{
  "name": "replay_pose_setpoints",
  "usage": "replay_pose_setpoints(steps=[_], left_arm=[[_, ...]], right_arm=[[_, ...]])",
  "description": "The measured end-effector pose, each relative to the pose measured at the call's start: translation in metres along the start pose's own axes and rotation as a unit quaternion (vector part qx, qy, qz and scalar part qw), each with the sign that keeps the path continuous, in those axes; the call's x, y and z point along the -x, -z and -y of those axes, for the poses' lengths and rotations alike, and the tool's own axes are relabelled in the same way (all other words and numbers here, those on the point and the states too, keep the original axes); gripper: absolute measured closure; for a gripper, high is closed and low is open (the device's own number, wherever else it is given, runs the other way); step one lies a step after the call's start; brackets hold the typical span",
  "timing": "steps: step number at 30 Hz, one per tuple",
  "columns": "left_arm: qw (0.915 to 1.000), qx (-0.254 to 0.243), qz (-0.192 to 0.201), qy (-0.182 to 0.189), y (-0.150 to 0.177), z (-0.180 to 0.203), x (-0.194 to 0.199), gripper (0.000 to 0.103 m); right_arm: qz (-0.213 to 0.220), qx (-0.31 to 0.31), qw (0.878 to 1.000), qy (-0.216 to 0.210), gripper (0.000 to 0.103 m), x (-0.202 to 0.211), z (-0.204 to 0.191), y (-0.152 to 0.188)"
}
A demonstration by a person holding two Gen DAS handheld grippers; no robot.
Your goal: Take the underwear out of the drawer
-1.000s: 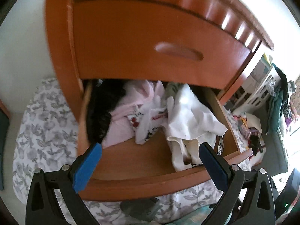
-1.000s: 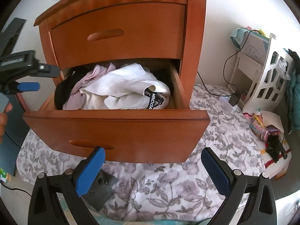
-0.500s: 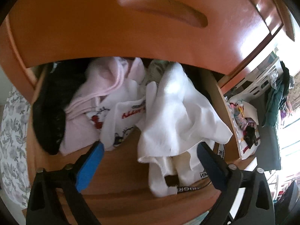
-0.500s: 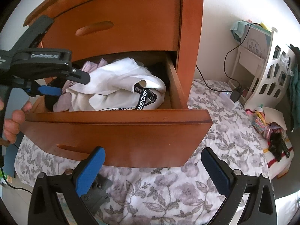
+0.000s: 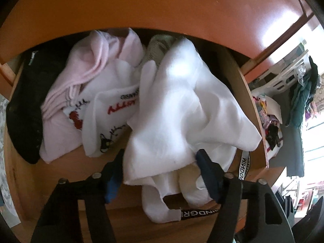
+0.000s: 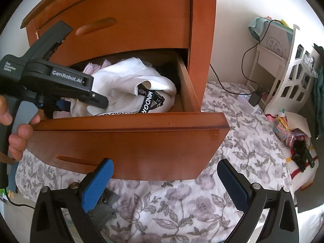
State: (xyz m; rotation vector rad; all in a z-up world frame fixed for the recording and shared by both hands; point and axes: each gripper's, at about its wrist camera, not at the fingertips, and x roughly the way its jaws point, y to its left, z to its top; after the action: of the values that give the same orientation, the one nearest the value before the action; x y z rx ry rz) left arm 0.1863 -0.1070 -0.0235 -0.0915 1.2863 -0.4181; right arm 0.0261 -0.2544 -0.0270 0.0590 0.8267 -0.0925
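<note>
In the open lower drawer [image 6: 129,141] of the wooden nightstand [image 6: 141,20], the white underwear [image 5: 182,109] lies crumpled on the right of the clothes pile; its long axis runs from the drawer's back toward the front, and its black lettered waistband [image 5: 244,166] sits at the front end, near the drawer face; a pink garment [image 5: 95,60], a white printed piece [image 5: 109,119] and a black one [image 5: 26,109] lie to its left. The left gripper [image 5: 160,174] points steeply down into the drawer; its jaws are closing with the underwear's front edge between the blue pads, which lie against the cloth on both sides. The right gripper [image 6: 164,184] hangs before the drawer front above the floral bedspread [image 6: 232,158]; its fingers stand wide apart, gripping nothing.
</note>
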Motion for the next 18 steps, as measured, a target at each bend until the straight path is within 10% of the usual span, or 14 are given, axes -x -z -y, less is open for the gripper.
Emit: replay_pose_setpoints(steps=[8,18], left_arm=[[0.9999,0.009,-0.012,0.003,0.007,0.009,-0.013,0.038],[0.9998,0.015,0.009,0.014,0.026,0.008,-0.017,0.083]], right_arm=[[-0.002,0.003,1.000,0.000,0.000,-0.001,-0.002,0.001],[-0.003,0.002,1.000,0.002,0.000,0.000,-0.001,0.001]])
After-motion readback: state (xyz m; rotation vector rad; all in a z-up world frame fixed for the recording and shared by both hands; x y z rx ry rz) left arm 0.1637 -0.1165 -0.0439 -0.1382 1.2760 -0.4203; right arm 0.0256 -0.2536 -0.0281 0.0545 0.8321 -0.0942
